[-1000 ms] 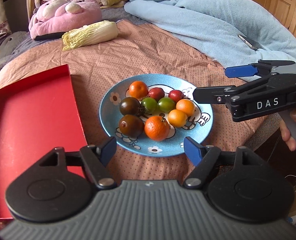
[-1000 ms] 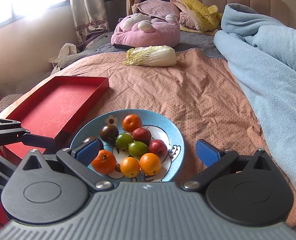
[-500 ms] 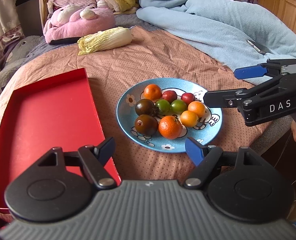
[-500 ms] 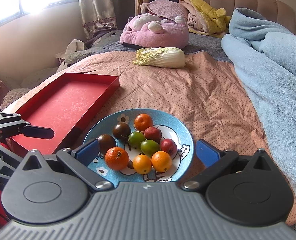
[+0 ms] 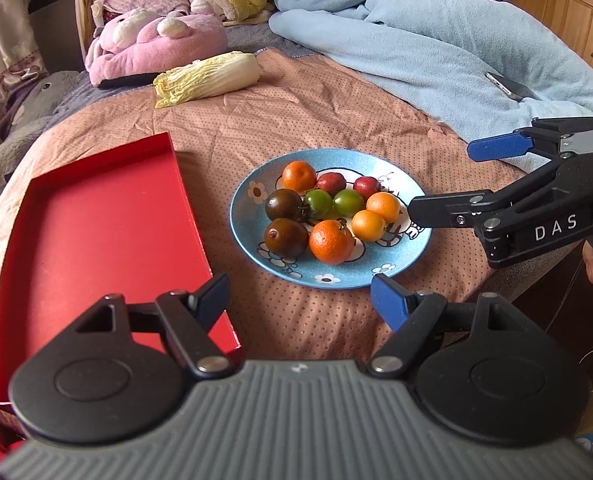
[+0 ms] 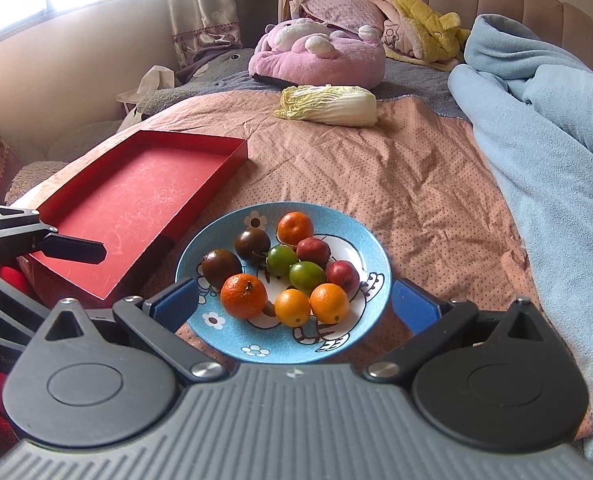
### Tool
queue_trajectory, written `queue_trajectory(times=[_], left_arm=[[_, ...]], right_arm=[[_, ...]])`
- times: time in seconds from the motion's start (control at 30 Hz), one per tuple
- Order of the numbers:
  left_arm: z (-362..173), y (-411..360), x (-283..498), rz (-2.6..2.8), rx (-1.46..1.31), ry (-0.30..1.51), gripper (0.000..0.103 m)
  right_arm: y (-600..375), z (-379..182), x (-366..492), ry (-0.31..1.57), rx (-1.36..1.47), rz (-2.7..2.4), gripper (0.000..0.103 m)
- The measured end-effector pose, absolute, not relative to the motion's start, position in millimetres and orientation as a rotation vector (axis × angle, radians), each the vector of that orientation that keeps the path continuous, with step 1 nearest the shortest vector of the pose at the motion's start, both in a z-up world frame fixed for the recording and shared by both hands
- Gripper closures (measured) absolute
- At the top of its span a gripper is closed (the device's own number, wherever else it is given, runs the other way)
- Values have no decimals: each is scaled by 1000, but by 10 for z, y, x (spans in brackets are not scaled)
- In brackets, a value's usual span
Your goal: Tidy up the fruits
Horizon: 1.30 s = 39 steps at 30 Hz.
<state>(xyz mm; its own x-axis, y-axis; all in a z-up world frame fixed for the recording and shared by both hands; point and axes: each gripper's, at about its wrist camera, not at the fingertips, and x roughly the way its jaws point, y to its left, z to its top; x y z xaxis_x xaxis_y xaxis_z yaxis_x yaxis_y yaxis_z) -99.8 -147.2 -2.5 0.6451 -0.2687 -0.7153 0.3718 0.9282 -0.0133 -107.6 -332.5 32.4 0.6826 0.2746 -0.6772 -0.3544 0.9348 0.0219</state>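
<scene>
Fruit sits on a blue plate (image 6: 338,354) w/ flower pics, on the bed (image 6: 396,176). Plate holds two big orange ones, one near (image 6: 243,295) and one far (image 6: 295,228), two small orange ones (image 6: 328,303), two green ones (image 6: 306,275), two red ones (image 6: 342,273) and two dark brown tomatoes (image 6: 221,267). They all touch or sit close together in a bunch.

Red tray (image 5: 96,232) lies flat just beside the plate, on its left side, w/ nothing in it.

Left hand-held gripper (image 5: 300,294) hangs over the near edge of the plate, fingers spread wide, holding nothing. Right hand-held gripper (image 6: 294,306) is also spread wide w/ nothing held; in its own view the near fruit shows between its blue tips. In the left view it pokes in from the right, one finger over the plate rim.

Cabbage (image 6: 328,105) lies farther up the bed. Blue blanket (image 5: 436,48) is bunched on the right.
</scene>
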Motion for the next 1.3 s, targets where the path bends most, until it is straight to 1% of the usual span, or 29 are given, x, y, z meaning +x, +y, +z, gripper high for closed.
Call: queue_trajectory(times=[0.2, 0.3, 0.7, 1.3], left_arm=[[9, -1432, -1011, -374, 110, 760, 24], [-7, -1429, -987, -366, 108, 773, 24], [-90, -1579, -941, -302, 256, 829, 24], [-98, -1540, -945, -330, 213, 822, 25]], right_arm=[[-3376, 291, -1094, 759, -99, 345, 0], [-3360, 290, -1083, 762, -101, 350, 0], [-3321, 239, -1044, 779, -102, 365, 0], [-3365, 201, -1059, 789, -95, 358, 0]])
